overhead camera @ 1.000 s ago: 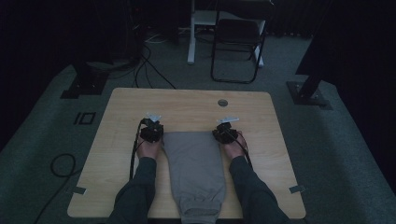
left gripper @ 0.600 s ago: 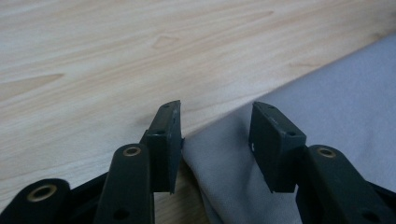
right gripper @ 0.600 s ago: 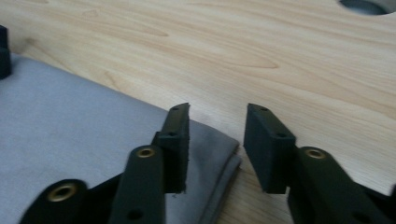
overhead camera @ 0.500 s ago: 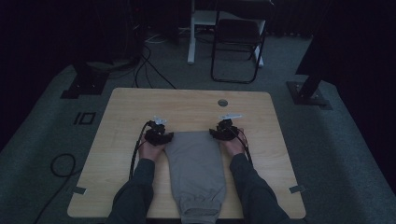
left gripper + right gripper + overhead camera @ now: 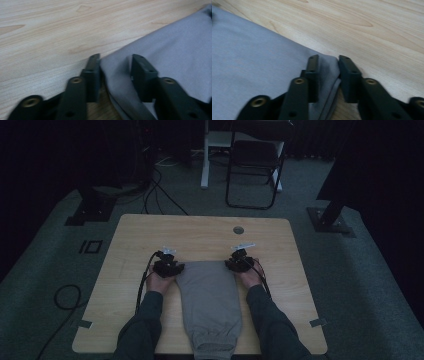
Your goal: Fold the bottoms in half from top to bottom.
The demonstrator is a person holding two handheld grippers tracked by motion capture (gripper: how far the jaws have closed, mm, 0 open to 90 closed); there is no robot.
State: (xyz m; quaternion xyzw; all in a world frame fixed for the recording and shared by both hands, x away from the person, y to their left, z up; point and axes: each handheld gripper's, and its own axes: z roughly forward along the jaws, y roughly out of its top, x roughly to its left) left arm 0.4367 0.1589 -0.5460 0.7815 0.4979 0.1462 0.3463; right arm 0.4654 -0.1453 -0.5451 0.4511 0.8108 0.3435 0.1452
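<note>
Grey trousers (image 5: 210,295) lie folded lengthwise on the wooden table (image 5: 200,230), cuffs at the near edge. My left gripper (image 5: 176,266) is at their far left corner. In the left gripper view its jaws (image 5: 116,60) stand apart with the cloth corner (image 5: 175,50) between them; they have just been closing, and the pads do not press the cloth. My right gripper (image 5: 232,265) is at the far right corner. Its jaws (image 5: 329,58) have just been closing too and pinch a bunched ridge of the cloth (image 5: 249,62).
A round cable hole (image 5: 238,229) sits in the table's far half. Beyond the table stand a black chair (image 5: 252,165) and two black stand bases (image 5: 330,220) (image 5: 90,212). A cable loop (image 5: 65,295) lies on the floor at the left.
Both grippers have dipped slightly nearer, onto the trousers' far corners. The trousers lie where they were.
</note>
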